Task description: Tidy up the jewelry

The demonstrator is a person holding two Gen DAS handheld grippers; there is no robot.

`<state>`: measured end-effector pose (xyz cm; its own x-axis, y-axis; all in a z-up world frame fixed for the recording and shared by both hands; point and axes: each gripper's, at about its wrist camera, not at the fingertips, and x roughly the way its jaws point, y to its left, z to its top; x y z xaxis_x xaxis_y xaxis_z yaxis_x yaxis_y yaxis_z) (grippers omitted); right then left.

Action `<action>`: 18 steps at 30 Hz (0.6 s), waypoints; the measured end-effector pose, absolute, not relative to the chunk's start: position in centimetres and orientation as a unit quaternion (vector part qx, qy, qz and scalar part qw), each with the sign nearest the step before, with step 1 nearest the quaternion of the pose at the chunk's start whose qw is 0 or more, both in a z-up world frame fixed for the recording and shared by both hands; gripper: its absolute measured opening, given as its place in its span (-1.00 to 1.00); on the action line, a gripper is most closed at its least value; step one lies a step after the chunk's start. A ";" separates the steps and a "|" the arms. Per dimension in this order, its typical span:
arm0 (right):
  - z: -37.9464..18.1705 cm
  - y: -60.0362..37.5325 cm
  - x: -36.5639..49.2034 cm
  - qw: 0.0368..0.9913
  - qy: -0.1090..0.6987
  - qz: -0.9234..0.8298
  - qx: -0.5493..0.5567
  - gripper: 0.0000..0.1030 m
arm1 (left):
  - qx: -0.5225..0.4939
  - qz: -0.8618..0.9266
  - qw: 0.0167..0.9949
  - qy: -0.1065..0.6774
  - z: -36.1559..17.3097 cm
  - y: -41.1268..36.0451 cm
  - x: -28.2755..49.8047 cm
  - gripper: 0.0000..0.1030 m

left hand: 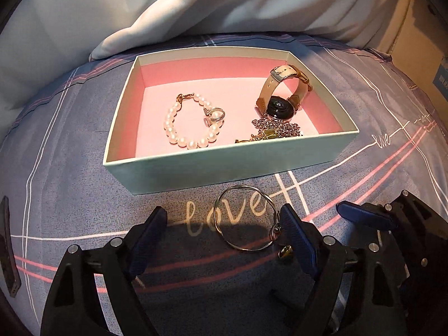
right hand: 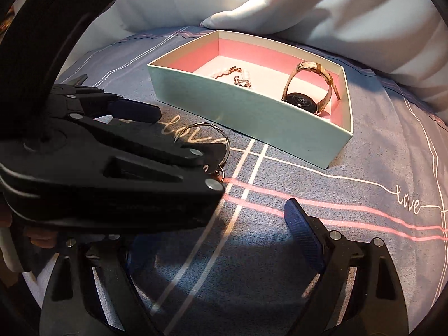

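Observation:
A thin silver bangle (left hand: 241,187) with a small charm lies on the bedspread in front of a mint box (left hand: 224,165) with a pink lining. It lies inside my left gripper (left hand: 224,224), which is open wide; its right side is against the right finger and the pads do not press it. In the box lie a pearl bracelet (left hand: 170,128), a ring (left hand: 217,114), a beige-strapped watch (left hand: 277,109) and a chain (left hand: 280,127). My right gripper (right hand: 218,232) hovers open over bare bedspread, its left finger hidden behind the left gripper (right hand: 190,134). The bangle (right hand: 201,124) shows partly there.
A grey-blue checked bedspread (left hand: 364,154) with "love" lettering covers the bed. White pillows or duvet (left hand: 168,14) pile up behind the box (right hand: 252,117). A dark flat object (left hand: 8,246) lies at the far left edge. A blue finger (left hand: 364,217) of the right gripper sits close on the right.

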<state>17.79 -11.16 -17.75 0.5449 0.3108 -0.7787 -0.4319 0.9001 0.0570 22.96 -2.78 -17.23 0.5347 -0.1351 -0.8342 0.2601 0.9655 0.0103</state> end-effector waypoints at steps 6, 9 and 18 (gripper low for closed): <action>-17.8 -10.6 18.4 0.879 0.425 0.206 -0.065 0.64 | 0.091 -0.099 0.873 0.469 -17.9 -4.0 24.1 0.57; -17.8 -10.4 18.6 0.879 0.425 0.207 -0.061 0.50 | 0.096 -0.094 0.874 0.467 -18.0 -4.2 24.1 0.57; -17.5 -9.3 18.1 0.878 0.421 0.212 -0.076 -0.71 | 0.102 -0.084 0.880 0.456 -17.2 -3.5 23.6 -0.61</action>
